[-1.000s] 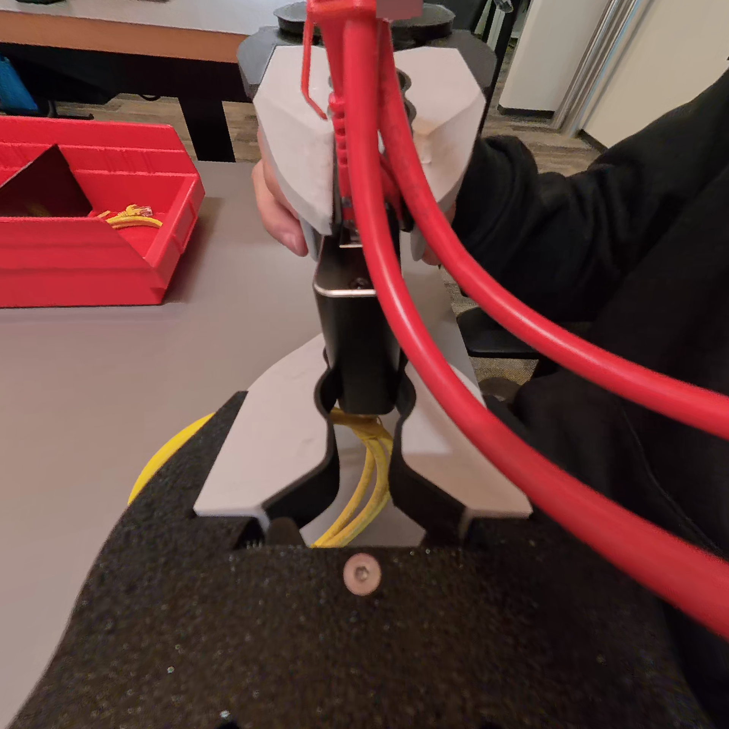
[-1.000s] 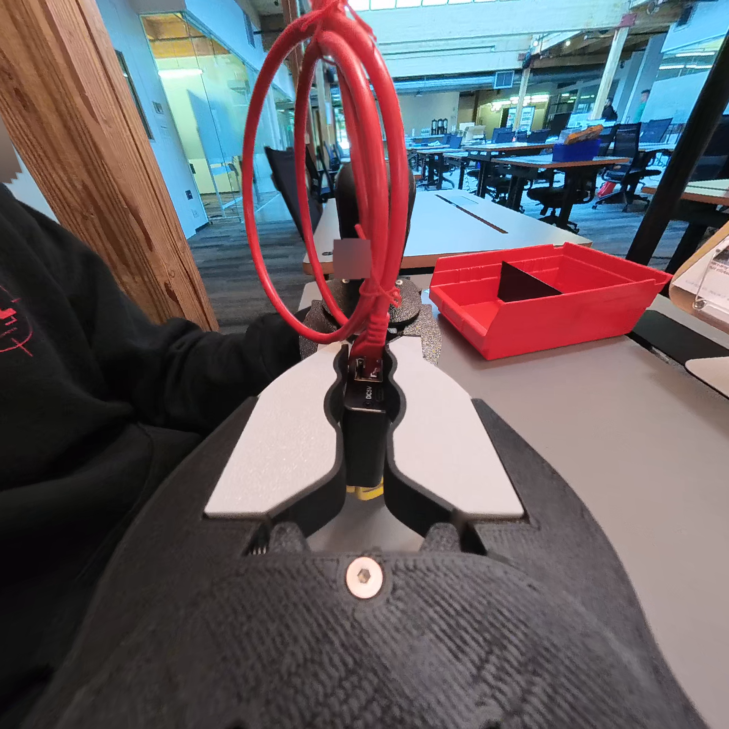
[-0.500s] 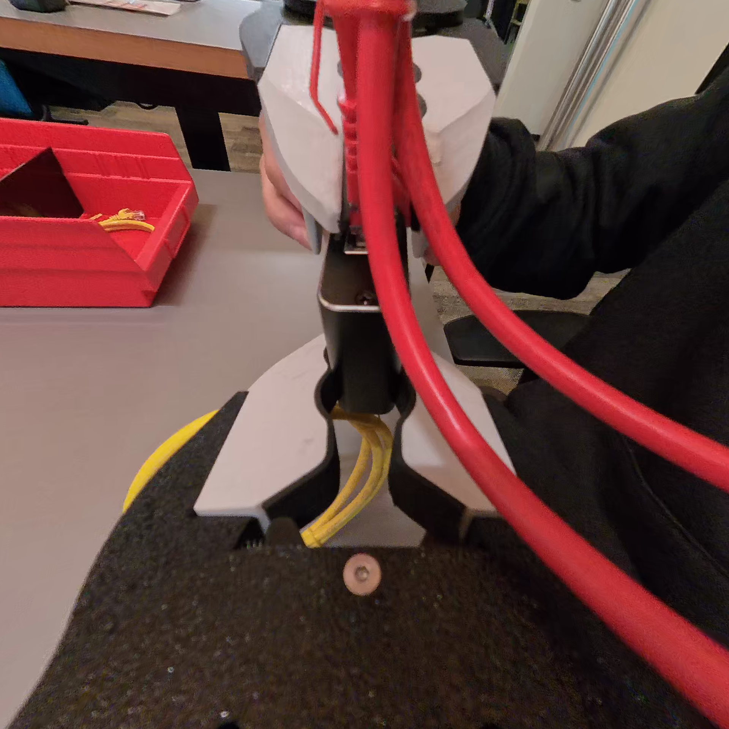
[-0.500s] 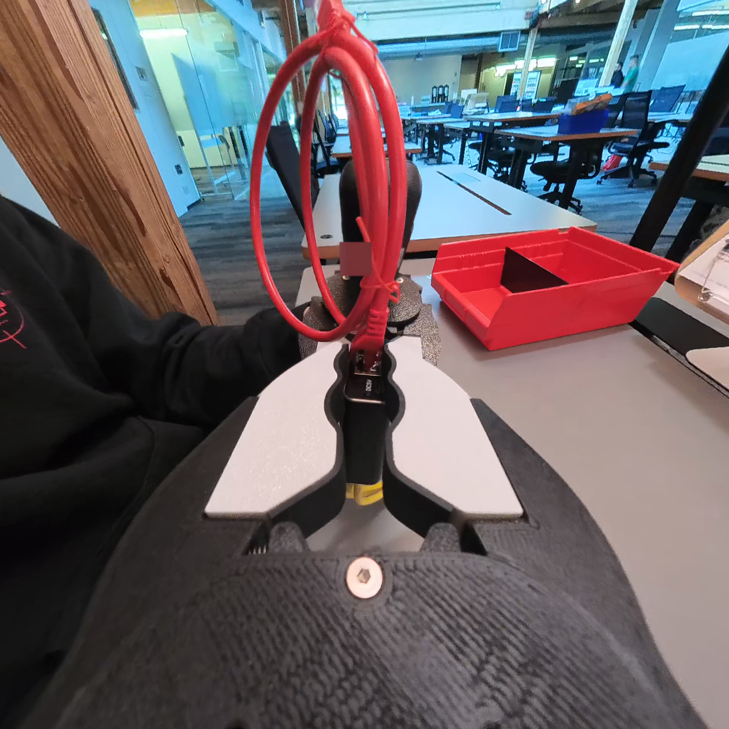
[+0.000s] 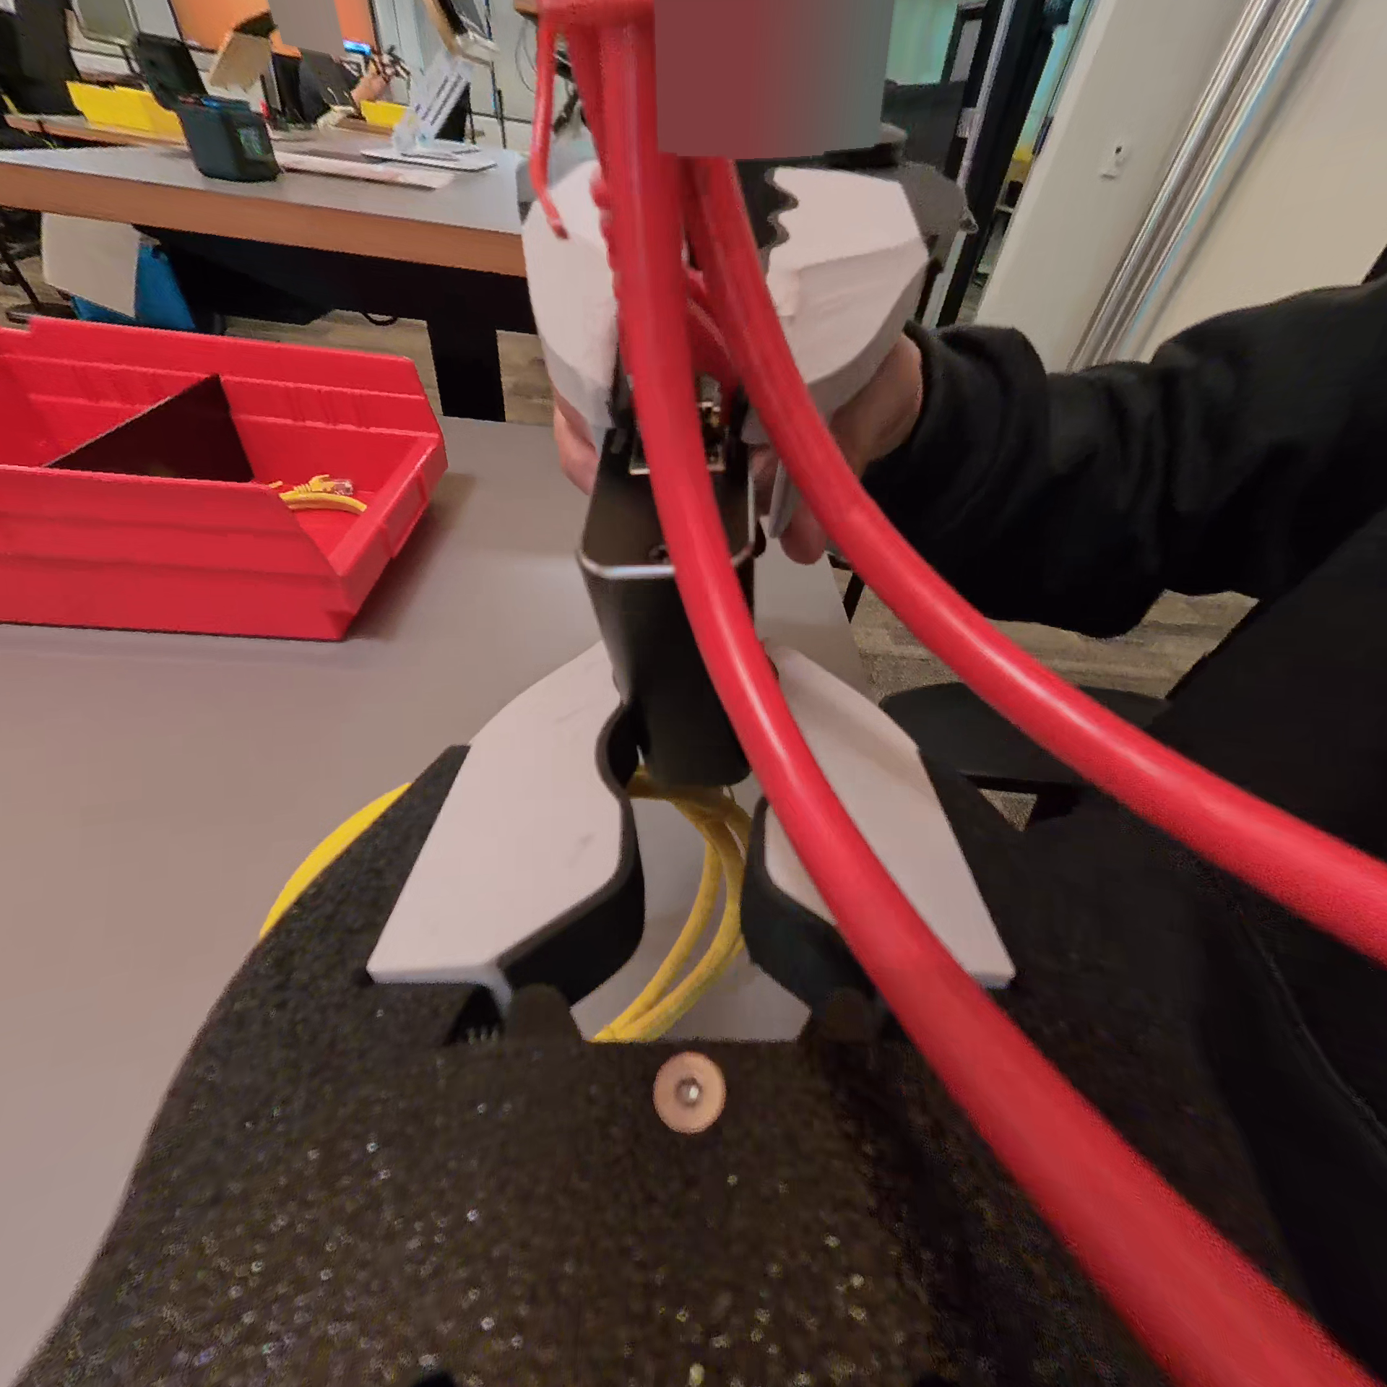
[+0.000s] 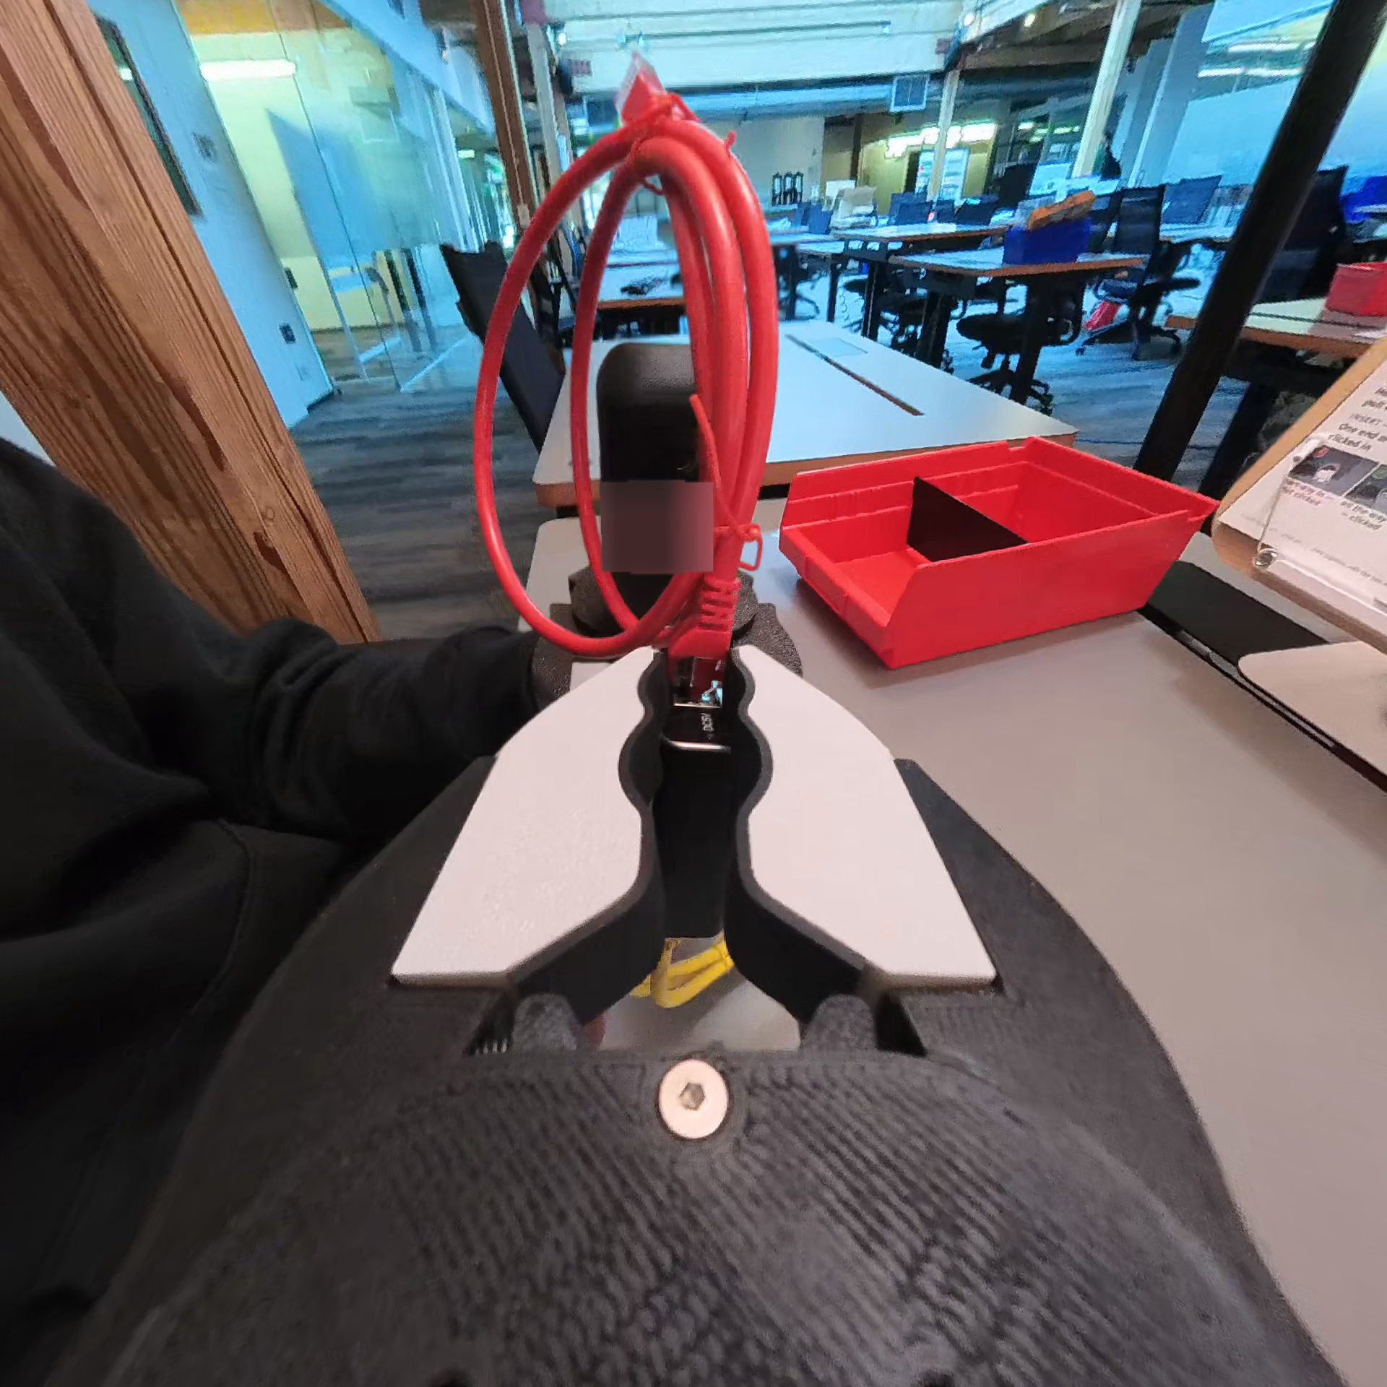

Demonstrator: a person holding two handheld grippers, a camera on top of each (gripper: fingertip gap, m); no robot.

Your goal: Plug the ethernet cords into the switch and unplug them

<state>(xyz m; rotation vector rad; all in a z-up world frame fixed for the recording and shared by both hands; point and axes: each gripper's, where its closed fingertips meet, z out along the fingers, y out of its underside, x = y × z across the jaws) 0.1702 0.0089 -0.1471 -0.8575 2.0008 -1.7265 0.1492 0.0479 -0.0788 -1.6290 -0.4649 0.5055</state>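
A black switch [image 5: 660, 638] is held in the air between both grippers. My left gripper [image 5: 690, 758] is shut on its near end. My right gripper [image 6: 694, 668] is shut on the switch [image 6: 690, 825] from the opposite side and shows at the top of the left wrist view [image 5: 675, 420]. A red ethernet cord [image 5: 750, 750] has its plug [image 6: 709, 615] at the switch's port, just past my right fingertips. Its tied coil [image 6: 488, 450] stands up above the switch. Yellow cords [image 5: 713, 901] hang from the switch's underside.
A red bin [image 5: 188, 555] with a black divider stands on the grey table [image 5: 188, 750] and holds a yellow cord [image 5: 319, 495]. It also shows in the right wrist view [image 6: 1013, 585]. A paper sheet on a stand [image 6: 1313, 488] is at the right. The person's black sleeves [image 5: 1088, 465] are close by. My hands' fingertips stand some 7 centimeters from each other.
Both grippers keep their hold on the switch. The switch and the right gripper have tilted and shifted right in the left wrist view. The red coil has swung and leans more.
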